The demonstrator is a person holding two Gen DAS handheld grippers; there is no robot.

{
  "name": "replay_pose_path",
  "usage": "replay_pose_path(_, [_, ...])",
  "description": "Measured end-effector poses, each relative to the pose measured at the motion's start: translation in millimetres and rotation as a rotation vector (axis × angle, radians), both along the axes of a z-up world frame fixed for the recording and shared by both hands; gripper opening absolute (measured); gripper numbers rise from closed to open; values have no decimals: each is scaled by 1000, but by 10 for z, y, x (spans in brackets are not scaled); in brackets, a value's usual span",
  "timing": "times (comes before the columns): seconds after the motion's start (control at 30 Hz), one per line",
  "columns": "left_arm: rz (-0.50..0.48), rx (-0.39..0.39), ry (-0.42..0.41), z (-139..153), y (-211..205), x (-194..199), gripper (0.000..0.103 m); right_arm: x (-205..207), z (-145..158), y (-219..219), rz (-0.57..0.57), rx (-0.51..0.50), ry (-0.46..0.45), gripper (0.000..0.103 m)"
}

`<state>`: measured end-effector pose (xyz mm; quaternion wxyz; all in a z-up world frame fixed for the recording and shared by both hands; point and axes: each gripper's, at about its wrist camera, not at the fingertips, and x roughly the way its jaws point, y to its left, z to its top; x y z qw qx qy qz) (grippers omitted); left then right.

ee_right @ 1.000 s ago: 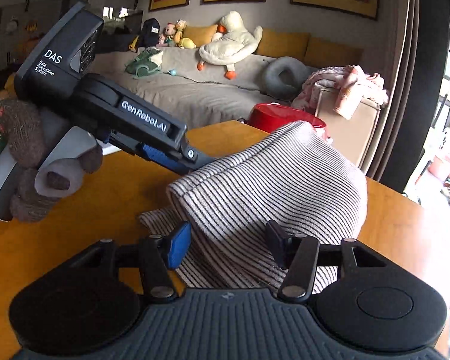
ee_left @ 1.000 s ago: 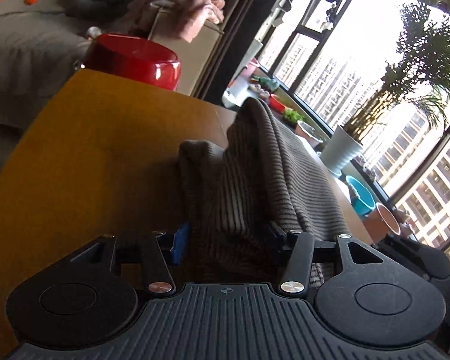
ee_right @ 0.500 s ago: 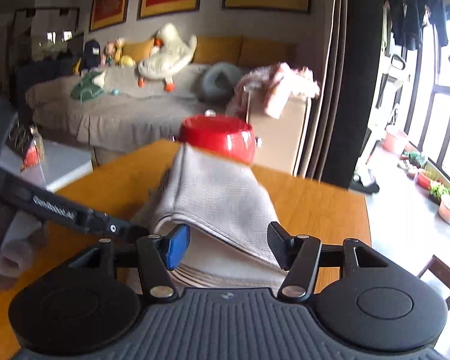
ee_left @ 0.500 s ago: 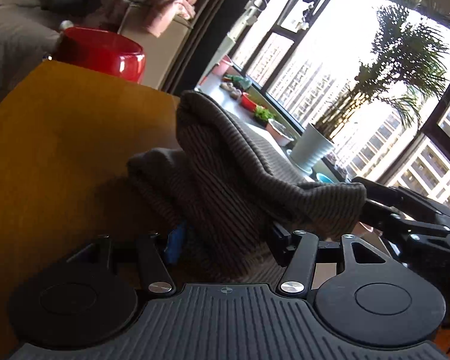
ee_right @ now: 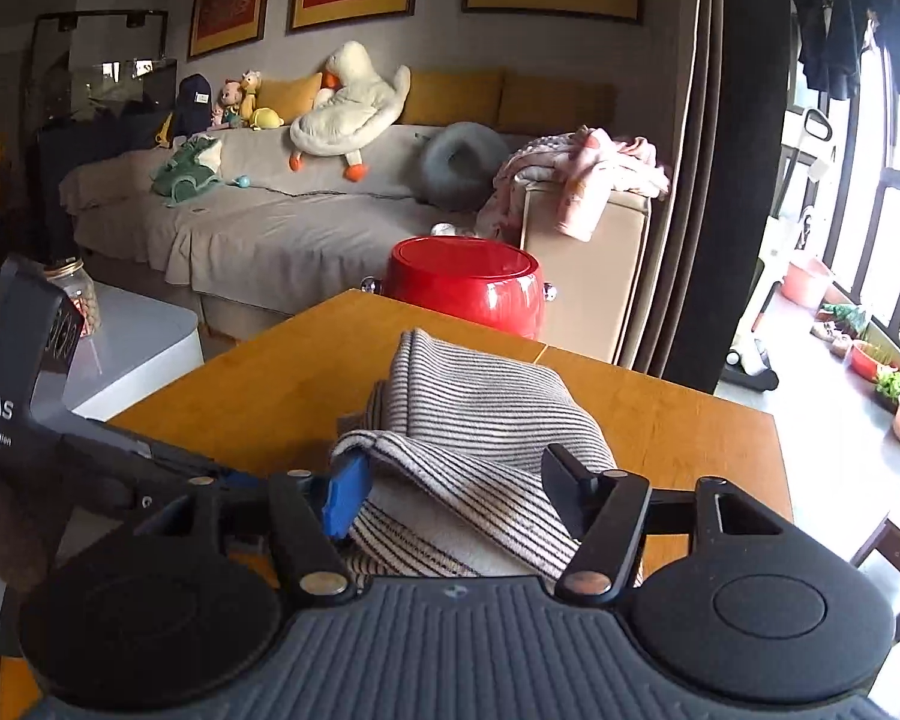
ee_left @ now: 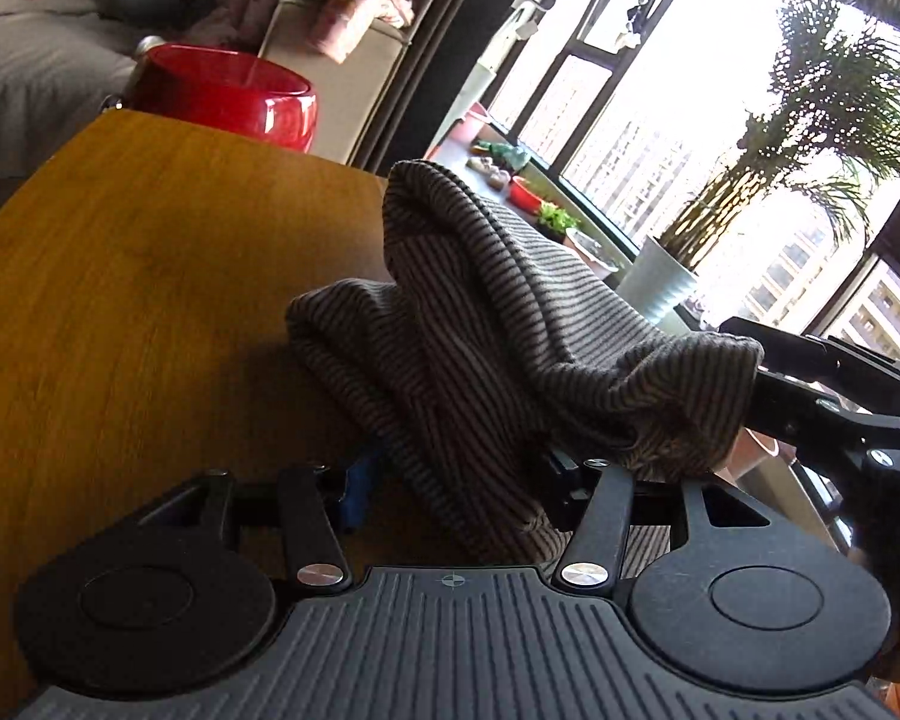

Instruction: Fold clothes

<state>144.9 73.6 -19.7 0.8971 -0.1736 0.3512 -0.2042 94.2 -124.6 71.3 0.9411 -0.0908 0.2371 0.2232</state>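
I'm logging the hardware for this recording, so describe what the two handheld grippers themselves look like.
Both are matte black. The left gripper and right gripper each have a ribbed dark-grey front plate, two round discs at the sides, silver pivot screws on black linkage bars, one blue finger pad and one black. The left unit's body, seen from the right wrist, carries white "DAS" lettering. No cables show.

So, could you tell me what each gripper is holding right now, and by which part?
Both fingers' gaps are filled by the striped garment: the left gripper at its near folded edge, the right gripper at a folded-over corner. Whether either is clamped cannot be told.
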Motion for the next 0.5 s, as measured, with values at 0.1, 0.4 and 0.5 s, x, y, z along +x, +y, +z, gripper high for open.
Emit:
replay_pose_path(0.1, [6, 8, 7, -13, -5, 19, 64, -49, -28, -64, 3, 19, 4, 64])
replay_pose_path(0.4, [19, 39, 14, -1, -55, 7, 71, -165, -125, -248, 10, 66, 21, 67])
replay_pose_path(0.5, [23, 53, 13, 7, -69, 5, 73, -208, -177, -304, 14, 77, 30, 69])
